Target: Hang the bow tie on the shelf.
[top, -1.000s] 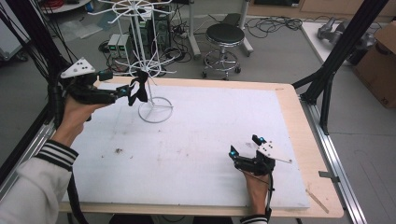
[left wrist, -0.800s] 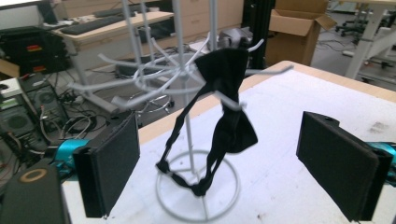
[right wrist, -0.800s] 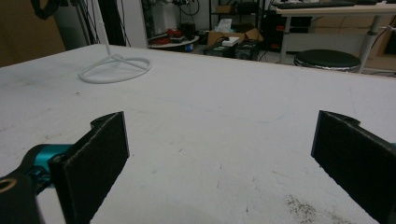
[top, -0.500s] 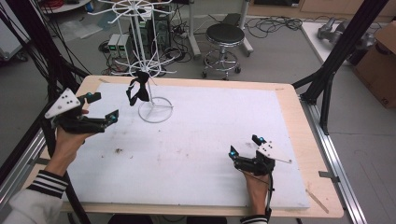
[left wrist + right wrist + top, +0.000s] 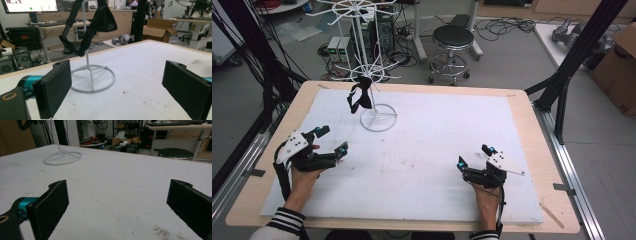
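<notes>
Dangling black strap [image 5: 100, 22] near stand [image 5: 91, 77]

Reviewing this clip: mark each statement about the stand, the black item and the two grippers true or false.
1. The black fabric item hangs on the white wire stand. True.
2. The left gripper holds the black item. False: its jaws stand open and empty, apart from the stand.
3. The right gripper is shut on something. False: open, nothing between the jaws.
4. Both grippers sit low over the white mat. True.
5. The stand lies tipped over. False: it is upright.
</notes>
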Action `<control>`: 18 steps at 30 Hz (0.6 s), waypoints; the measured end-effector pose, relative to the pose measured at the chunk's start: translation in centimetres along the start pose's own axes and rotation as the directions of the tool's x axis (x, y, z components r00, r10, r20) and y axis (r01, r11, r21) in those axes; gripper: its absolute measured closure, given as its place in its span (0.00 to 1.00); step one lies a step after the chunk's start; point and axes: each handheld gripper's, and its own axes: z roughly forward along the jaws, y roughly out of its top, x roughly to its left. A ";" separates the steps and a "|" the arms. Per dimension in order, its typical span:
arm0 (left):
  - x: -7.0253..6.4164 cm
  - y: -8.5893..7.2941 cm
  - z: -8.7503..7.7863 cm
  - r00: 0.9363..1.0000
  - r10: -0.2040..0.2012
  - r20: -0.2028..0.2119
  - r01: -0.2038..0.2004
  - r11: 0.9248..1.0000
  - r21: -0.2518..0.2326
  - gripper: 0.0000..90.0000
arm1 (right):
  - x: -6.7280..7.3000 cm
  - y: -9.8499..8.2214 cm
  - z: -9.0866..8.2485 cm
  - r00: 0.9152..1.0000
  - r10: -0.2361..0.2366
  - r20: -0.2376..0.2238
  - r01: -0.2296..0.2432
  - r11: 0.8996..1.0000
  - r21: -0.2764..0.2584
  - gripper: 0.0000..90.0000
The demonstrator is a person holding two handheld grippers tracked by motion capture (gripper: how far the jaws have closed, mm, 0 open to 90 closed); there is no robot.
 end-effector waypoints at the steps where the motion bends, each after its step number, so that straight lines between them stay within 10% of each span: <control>1: -0.1 -0.4 -0.1 1.000 0.001 0.008 -0.001 1.000 -0.007 0.12 | 0.0 0.0 0.0 1.000 0.003 -0.001 -0.003 1.000 0.000 0.03; 6: -0.8 -2.1 -0.6 0.998 -0.027 0.052 0.028 0.999 -0.022 0.12 | -0.1 0.0 -0.1 1.000 0.002 0.000 -0.002 1.000 -0.010 0.03; 18: -1.7 -3.6 -0.9 1.000 0.009 0.004 -0.009 0.999 -0.034 0.15 | 0.0 0.0 -0.1 1.000 0.009 0.005 -0.009 1.000 -0.011 0.03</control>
